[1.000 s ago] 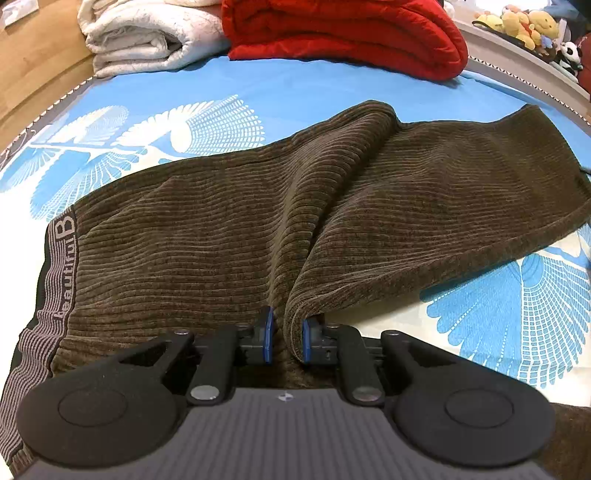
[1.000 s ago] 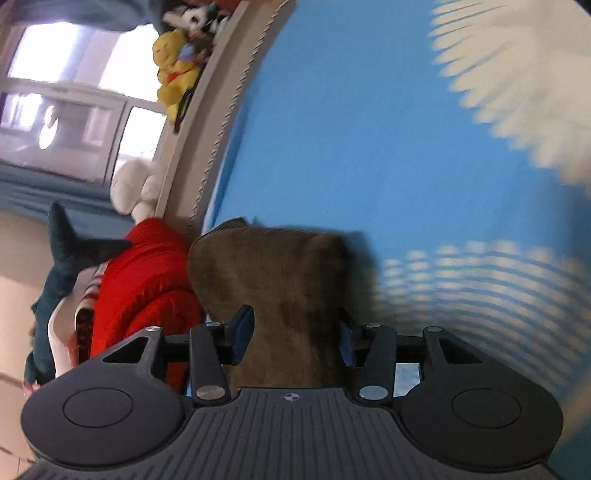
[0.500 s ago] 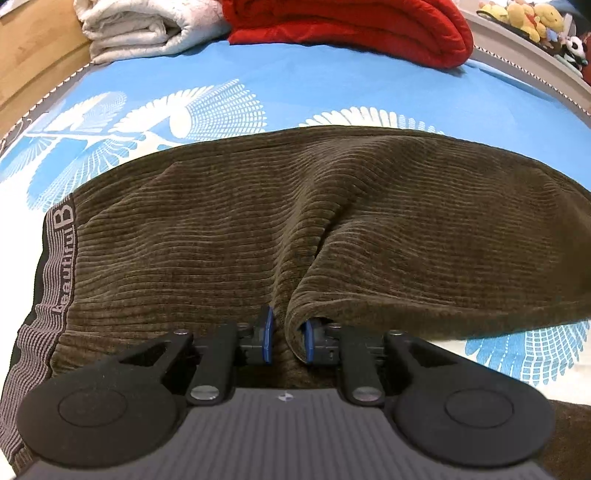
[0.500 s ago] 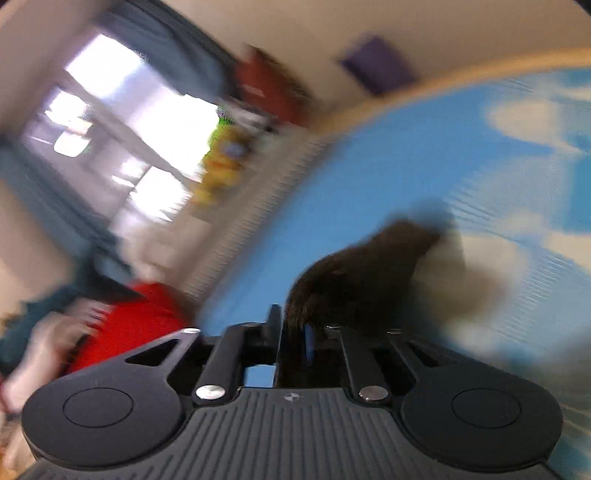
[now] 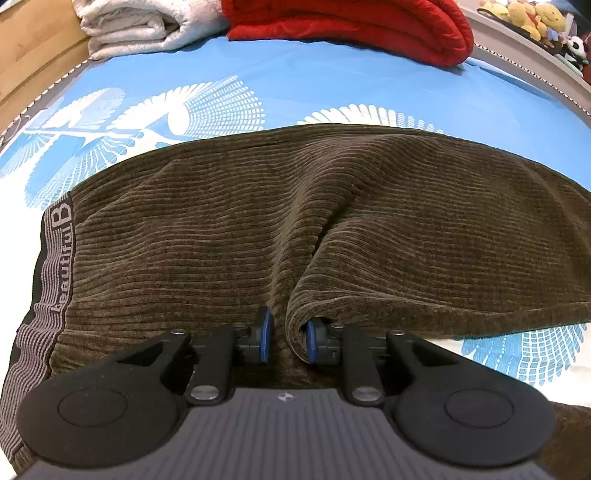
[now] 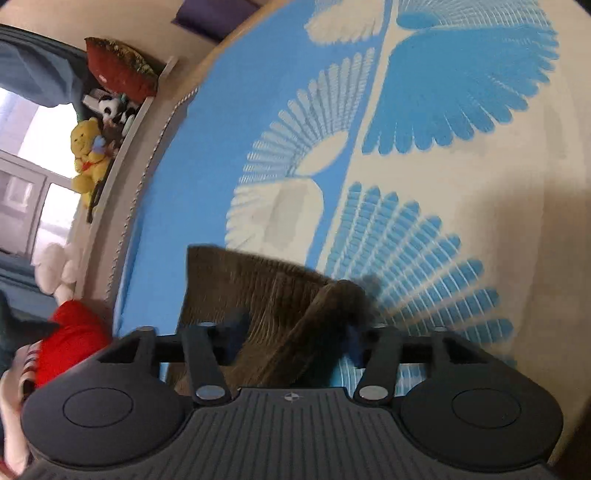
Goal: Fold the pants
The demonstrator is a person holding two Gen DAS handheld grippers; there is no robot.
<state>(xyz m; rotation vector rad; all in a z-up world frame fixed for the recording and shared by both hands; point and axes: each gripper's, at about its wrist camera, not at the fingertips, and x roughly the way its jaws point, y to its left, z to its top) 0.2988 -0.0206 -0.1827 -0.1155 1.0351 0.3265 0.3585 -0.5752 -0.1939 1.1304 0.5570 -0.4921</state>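
The brown ribbed pants (image 5: 229,221) lie spread across the middle of the left view, on a blue sheet (image 5: 314,85) with white fan shapes. A grey band (image 5: 55,266) runs down the left edge of the pants. It has writing on it that reads "beautiful" and a big "B".

The left gripper (image 5: 286,339) sits at the bottom middle of that view. Its 2 blue pads (image 5: 264,334) are close together, and a thick fold of the pants is squeezed between them. The fold rises from the pads and runs off to the right side of the frame.

At the top of the left view lie a folded white blanket (image 5: 147,26) and a red blanket (image 5: 351,26), touching each other. Small plush toys (image 5: 532,18) sit in the upper right corner.

In the right view the right gripper (image 6: 295,332) is at the bottom middle. Its jaws are spread wide. The end of the pants (image 6: 258,291) lies between them and looks loose, not pinched. This part is a bit blurry. A yellow bear (image 6: 86,151) sits on a ledge at the left, and a bit of the red blanket (image 6: 70,336) shows in the lower left.
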